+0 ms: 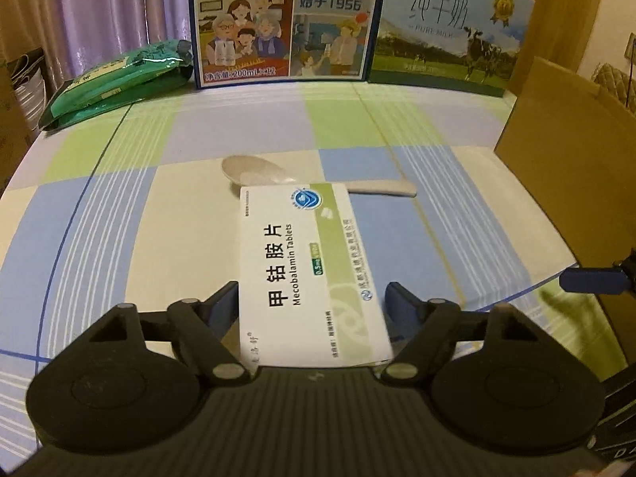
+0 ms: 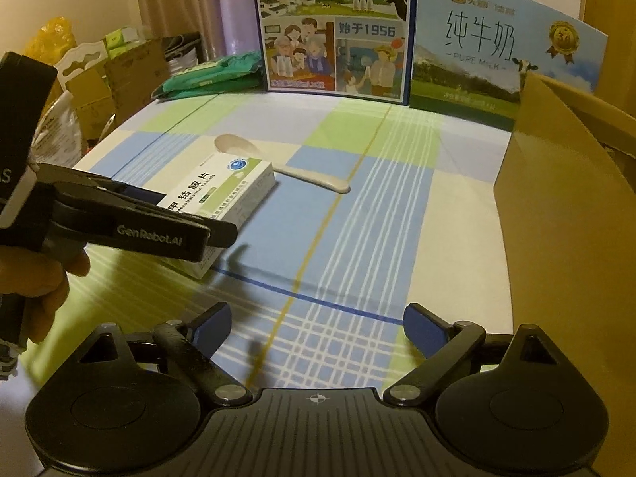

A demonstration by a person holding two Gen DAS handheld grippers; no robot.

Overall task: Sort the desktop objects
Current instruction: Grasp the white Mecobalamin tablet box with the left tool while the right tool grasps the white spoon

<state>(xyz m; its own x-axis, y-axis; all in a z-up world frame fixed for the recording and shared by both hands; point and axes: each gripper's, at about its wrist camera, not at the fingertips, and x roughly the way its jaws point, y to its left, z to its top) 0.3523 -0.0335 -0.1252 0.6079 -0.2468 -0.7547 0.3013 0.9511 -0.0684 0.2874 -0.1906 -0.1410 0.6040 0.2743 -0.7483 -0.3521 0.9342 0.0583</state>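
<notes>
left tongs [image 1: 312,298] pinch "Mecobalamin Tablets" box [image 1: 306,270] | right tongs [image 2: 317,328] spread — "GenRobot.AI"

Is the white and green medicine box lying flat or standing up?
Lying flat: the white and green medicine box rests broad printed face up on the checked tablecloth.

Checked tbl [image 2: 397,206]: spoon [image 2: 278,163], tablet box [image 2: 222,190]

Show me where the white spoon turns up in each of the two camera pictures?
Left wrist view: white spoon at centre, just beyond the medicine box.
Right wrist view: spoon left of centre, behind the same box.
Shared landmark: the blue milk carton at the back.
</notes>
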